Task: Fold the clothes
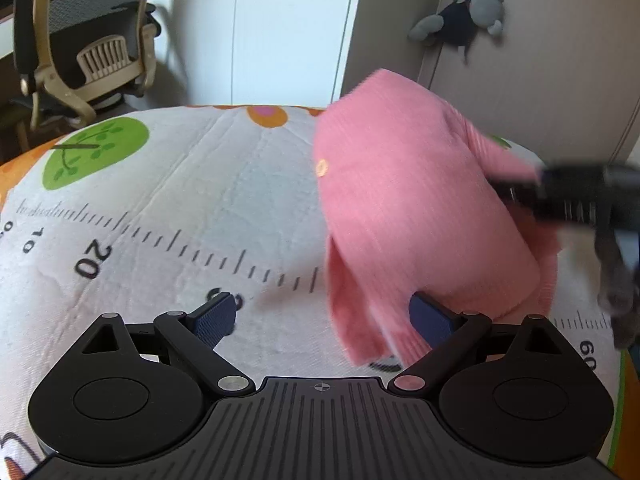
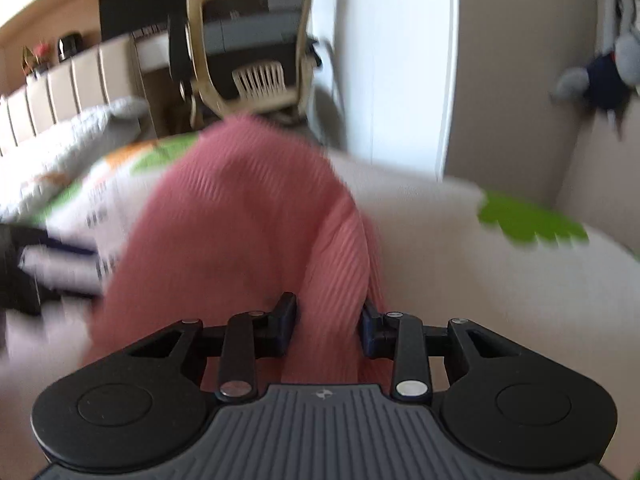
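Observation:
A pink ribbed garment (image 1: 412, 208) hangs in the air above the printed mat (image 1: 168, 208). My left gripper (image 1: 324, 320) is open; its right finger (image 1: 430, 320) sits under the hanging cloth, its left finger (image 1: 214, 316) is bare. The other gripper (image 1: 576, 196) shows at the right, holding the garment's far edge. In the right wrist view the pink garment (image 2: 248, 232) drapes forward from between the fingers of my right gripper (image 2: 328, 324), whose jaws are closed on the cloth. The view is blurred by motion.
The mat has ruler marks and a green tree print (image 1: 94, 152). An office chair (image 1: 92, 40) stands beyond the mat at the left. A grey plush toy (image 1: 464, 16) hangs on the cupboard door at the right. A white quilted blanket (image 2: 68, 140) lies at the left.

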Tool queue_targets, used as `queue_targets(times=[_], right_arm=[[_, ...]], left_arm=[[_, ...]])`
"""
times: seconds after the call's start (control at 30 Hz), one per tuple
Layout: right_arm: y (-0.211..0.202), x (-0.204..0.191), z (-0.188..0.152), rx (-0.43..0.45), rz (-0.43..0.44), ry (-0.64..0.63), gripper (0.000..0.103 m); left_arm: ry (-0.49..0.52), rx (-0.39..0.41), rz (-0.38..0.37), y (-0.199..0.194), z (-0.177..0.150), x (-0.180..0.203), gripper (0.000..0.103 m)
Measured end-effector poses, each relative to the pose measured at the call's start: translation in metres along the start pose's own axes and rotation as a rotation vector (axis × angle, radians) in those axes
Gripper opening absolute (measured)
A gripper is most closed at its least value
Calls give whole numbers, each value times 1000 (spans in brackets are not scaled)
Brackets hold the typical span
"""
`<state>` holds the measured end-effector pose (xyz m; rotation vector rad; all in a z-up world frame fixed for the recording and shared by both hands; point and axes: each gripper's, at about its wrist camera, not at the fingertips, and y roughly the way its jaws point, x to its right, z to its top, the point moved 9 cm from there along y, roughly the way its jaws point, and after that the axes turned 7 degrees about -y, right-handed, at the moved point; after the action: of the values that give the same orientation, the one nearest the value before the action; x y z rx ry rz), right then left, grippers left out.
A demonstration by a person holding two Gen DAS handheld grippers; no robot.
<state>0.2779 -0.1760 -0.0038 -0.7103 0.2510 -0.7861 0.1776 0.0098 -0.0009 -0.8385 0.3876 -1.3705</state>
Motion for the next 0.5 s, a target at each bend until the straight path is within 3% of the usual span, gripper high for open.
queue_targets(times=[0.1,0.23,0.37,0.5], right_arm=[[-22,0,-12,-10,-10,-36,34],[-60,-9,-8,33,8,-124,45],[-103,-7,24,200,64,-91,45],[-99,-15,81,337,140,-37,45]], left_arm=[[-75,65,-25,-13,19,-7,97],[-126,177,-99,-36,53,-1,97],[-32,117,-102,-14,45,19,97],[-12,20,-89,18,20,27,98]])
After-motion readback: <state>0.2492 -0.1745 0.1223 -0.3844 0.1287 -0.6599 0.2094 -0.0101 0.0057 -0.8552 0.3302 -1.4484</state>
